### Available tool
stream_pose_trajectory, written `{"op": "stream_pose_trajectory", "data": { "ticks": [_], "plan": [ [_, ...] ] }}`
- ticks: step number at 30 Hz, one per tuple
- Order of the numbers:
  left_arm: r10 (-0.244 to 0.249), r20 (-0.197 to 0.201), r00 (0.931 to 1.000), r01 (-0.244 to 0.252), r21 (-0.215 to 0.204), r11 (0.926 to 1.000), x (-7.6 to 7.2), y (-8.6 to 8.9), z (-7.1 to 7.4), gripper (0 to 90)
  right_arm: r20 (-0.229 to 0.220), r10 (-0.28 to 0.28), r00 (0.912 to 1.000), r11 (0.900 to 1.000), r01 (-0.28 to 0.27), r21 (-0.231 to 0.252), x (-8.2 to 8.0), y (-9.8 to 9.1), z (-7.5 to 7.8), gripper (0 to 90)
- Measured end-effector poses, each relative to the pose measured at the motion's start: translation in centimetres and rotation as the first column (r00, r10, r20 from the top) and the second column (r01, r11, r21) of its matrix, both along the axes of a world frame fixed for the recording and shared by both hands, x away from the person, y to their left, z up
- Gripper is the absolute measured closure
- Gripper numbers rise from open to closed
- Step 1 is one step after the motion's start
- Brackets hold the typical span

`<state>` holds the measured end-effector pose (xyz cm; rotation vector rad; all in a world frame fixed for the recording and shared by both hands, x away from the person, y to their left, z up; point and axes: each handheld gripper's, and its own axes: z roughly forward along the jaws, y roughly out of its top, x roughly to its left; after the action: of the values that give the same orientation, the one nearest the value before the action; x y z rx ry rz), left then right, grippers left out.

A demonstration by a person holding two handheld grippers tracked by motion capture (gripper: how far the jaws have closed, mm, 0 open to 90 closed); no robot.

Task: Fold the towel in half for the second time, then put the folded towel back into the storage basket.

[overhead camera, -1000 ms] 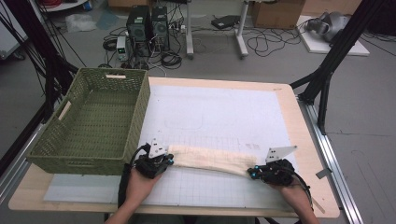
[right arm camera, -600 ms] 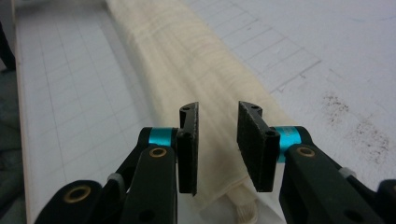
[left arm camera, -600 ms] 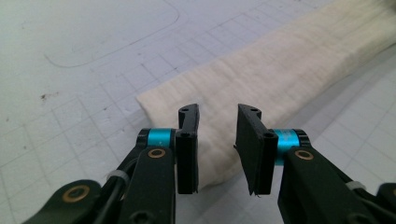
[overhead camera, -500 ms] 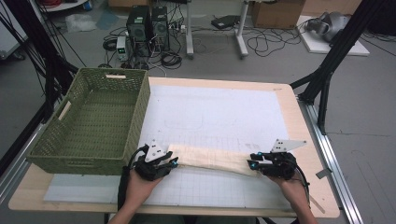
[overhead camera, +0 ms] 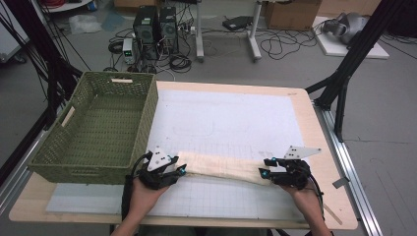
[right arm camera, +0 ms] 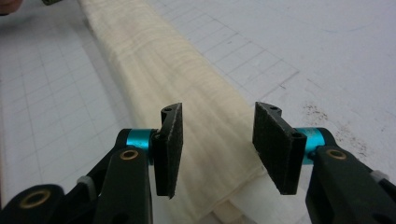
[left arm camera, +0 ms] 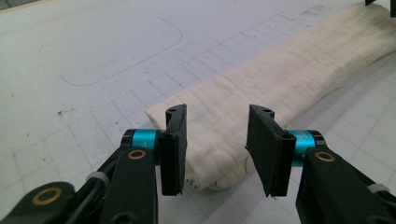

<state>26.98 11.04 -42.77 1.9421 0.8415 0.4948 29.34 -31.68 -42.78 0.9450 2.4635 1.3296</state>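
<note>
Lying flat along the near edge of the white gridded mat (overhead camera: pixel 226 123): a long folded cream cloth (overhead camera: pixel 223 168), soft and ribbed, ending just right of the woven green basket (overhead camera: pixel 98 125). Sitting at the cloth's left end, left gripper (overhead camera: pixel 180 169), jaws just having been opening, now parted with the rounded fold (left arm camera: pixel 219 140) between them, pads not pressing. Sitting at the cloth's far end from the basket, right gripper (overhead camera: pixel 264 167), likewise just opening, straddling layered edges (right arm camera: pixel 219 154) without squeezing. Revealing fine knit lines in the gripper views; showing basket weave and wooden table (overhead camera: pixel 319 147) from above.
</note>
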Motion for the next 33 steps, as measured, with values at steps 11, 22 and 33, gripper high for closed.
{"op": "stream_pose_trajectory", "data": {
  "ticks": [11, 22, 33],
  "plan": [
    [0.001, -0.005, 1.0000, -0.001, -0.011, 0.9999, 0.1, 0.1, 0.0, 56.7, -0.023, -0.006, 0.9997, 0.9998, 0.006, -0.018, 0.2, 0.0, -0.2, 49.3],
    [0.027, -0.016, 0.9995, -0.027, -0.005, 0.9996, 0.4, 0.2, -0.1, 53.6, -0.023, -0.027, 0.9994, 0.9994, 0.026, -0.022, 0.1, -0.1, -0.2, 46.1],
    [0.046, -0.037, 0.9982, -0.046, 0.022, 0.9987, 1.1, -0.1, -0.6, 53.4, -0.041, -0.089, 0.9952, 0.9950, 0.087, -0.050, 0.1, -0.5, -0.6, 42.9]
  ]
}}
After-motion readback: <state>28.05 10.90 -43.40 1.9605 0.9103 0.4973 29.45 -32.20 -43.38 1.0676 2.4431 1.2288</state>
